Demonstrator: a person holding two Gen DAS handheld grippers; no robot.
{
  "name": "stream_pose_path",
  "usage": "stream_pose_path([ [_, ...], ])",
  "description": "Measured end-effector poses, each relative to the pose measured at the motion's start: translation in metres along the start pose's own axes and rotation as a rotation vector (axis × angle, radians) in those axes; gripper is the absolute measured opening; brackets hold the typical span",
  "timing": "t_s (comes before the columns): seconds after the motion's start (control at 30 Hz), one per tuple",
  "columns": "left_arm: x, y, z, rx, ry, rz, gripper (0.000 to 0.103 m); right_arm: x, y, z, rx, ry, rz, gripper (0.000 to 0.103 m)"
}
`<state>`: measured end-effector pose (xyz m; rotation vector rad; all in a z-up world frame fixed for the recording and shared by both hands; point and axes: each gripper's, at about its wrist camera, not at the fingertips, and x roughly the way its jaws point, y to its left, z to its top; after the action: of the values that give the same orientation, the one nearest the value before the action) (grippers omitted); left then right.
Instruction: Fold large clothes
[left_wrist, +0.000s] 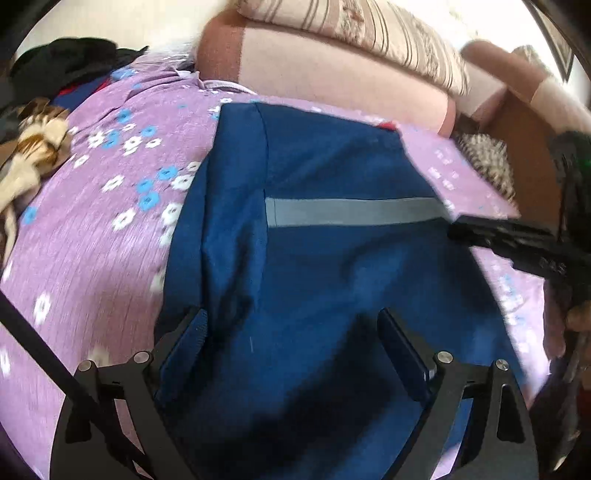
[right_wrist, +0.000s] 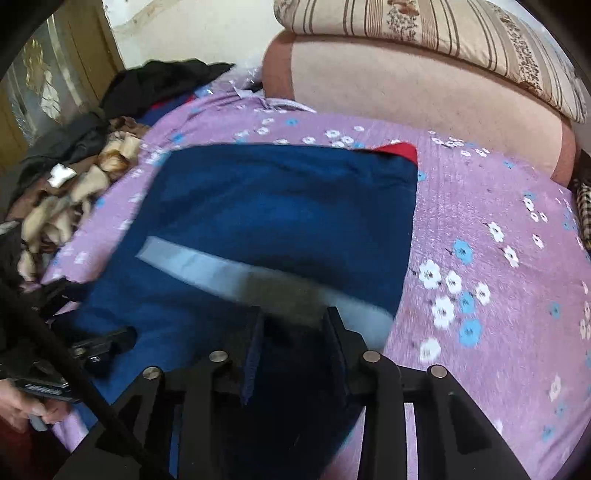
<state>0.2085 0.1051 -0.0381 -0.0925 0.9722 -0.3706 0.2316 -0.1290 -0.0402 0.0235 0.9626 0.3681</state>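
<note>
A dark blue garment (left_wrist: 325, 266) with a grey reflective stripe (left_wrist: 354, 211) lies folded on a purple flowered bedsheet (left_wrist: 96, 236). A red patch shows at its far corner (right_wrist: 397, 150). My left gripper (left_wrist: 291, 332) hovers over the garment's near part, jaws wide open and empty. My right gripper (right_wrist: 295, 325) has its jaws fairly close together around a dark bunch of the blue garment (right_wrist: 295, 369) at its near right edge. The right gripper also shows at the right of the left wrist view (left_wrist: 517, 240).
A pile of black, brown and cream clothes (right_wrist: 74, 173) lies at the left of the bed. A pink bolster (right_wrist: 406, 88) and a striped cushion (right_wrist: 461, 40) lie at the far side. A checked cloth (left_wrist: 487, 162) lies at the right edge.
</note>
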Motion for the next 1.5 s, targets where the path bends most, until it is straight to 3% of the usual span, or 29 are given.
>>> stream_pose_path([
  [0.07, -0.02, -0.007, -0.016, 0.003, -0.031, -0.005, 0.092, -0.025, 0.007, -0.012, 0.006, -0.006, 0.027, 0.037],
  [0.23, -0.041, -0.016, -0.048, 0.003, -0.064, 0.092, 0.092, -0.064, 0.04, -0.072, -0.029, -0.009, 0.08, 0.037],
  [0.3, -0.032, -0.013, -0.055, -0.021, -0.034, 0.123, 0.092, -0.06, 0.05, -0.091, -0.042, -0.006, 0.066, 0.037],
  [0.43, -0.022, -0.021, -0.061, 0.043, -0.034, 0.206, 0.094, -0.028, 0.051, -0.118, -0.016, -0.014, 0.049, 0.037],
  [0.77, -0.031, -0.04, -0.069, 0.103, -0.087, 0.304, 0.094, -0.061, 0.052, -0.121, 0.023, -0.071, 0.062, 0.037],
  [1.5, -0.027, -0.044, -0.066, 0.154, -0.094, 0.337, 0.094, -0.038, 0.052, -0.126, 0.012, -0.067, 0.051, 0.041],
])
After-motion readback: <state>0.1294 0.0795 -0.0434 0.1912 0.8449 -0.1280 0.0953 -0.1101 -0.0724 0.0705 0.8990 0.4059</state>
